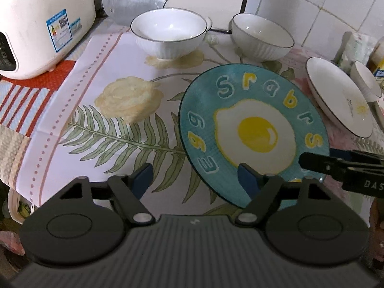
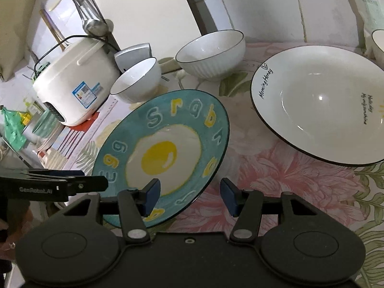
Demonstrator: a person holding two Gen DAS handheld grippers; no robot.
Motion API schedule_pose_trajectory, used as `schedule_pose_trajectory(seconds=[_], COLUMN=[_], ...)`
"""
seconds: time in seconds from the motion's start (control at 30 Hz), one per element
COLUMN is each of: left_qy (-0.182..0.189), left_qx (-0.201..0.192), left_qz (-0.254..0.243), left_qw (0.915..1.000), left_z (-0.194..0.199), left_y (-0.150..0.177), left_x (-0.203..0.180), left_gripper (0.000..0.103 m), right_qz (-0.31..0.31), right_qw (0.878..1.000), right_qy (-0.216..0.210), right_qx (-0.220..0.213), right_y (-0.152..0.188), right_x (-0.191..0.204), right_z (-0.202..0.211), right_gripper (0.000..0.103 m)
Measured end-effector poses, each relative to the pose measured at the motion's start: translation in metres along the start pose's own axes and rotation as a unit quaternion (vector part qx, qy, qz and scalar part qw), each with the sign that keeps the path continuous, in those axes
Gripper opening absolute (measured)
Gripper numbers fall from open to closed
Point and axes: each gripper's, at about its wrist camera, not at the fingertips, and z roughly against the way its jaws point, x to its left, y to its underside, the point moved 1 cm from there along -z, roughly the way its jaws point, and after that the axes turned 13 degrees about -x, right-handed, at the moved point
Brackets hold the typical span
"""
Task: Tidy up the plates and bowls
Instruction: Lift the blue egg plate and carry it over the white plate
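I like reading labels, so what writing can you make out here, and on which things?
"Srabrs" and "Egg": blue plate.
"Morning Honey": white plate; its other script is too small.
"GenRobot.AI": left tool.
"DAS", cut off: right tool.
Rice cooker sticker: too small.

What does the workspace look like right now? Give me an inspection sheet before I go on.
Surface: floral tablecloth over the counter, striped cloth at its left end.
Job's things: teal fried-egg plate lying flat; white plate lettered "Morning Honey" to its right; two white ribbed bowls upright behind; another small white bowl at far right.
Clutter: white rice cooker; cleaver blade leaning behind the bowls; ladle hanging by the wall.
Grippers: left gripper open, one finger over the egg plate's near rim; right gripper open, likewise.
Cables: black cord looping over the cooker.
Surroundings: white tiled wall.
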Motion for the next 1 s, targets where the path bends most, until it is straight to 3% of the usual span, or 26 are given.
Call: schedule_pose_trajectory(seconds=[0.17,0.23,0.33,0.4,0.63,1.0], left_qy=[0.003,0.013,0.026,0.022,0.008,-0.016], left_qx=[0.012,0.012,0.011,0.008,-0.004,0.024], left_qz=[0.019,0.027,0.039,0.043,0.05,0.052], left_qw=[0.9997,0.9995,0.9989,0.9988,0.9987,0.9982], left_z=[-0.011,-0.012,-0.014,-0.014,-0.013,-0.01], left_y=[0.001,0.0,0.0,0.001,0.003,-0.001], left_x=[0.003,0.003,0.001,-0.002,-0.005,-0.016], left_gripper=[0.052,0.039,0.026,0.027,0.028,0.029], right_qz=[0.007,0.004,0.016,0.049,0.042,-0.028], right_qw=[1.0,1.0,1.0,0.999,0.999,0.998], right_qy=[0.005,0.008,0.021,0.02,0.019,0.038], right_qx=[-0.006,-0.005,-0.007,-0.009,0.007,0.038], right_y=[0.0,0.0,0.002,0.005,0.001,-0.008], right_x=[0.003,0.003,0.003,0.007,0.004,-0.006], right_z=[-0.004,-0.006,-0.006,-0.005,-0.007,-0.008], right_gripper=[0.056,0.044,0.033,0.032,0.031,0.023])
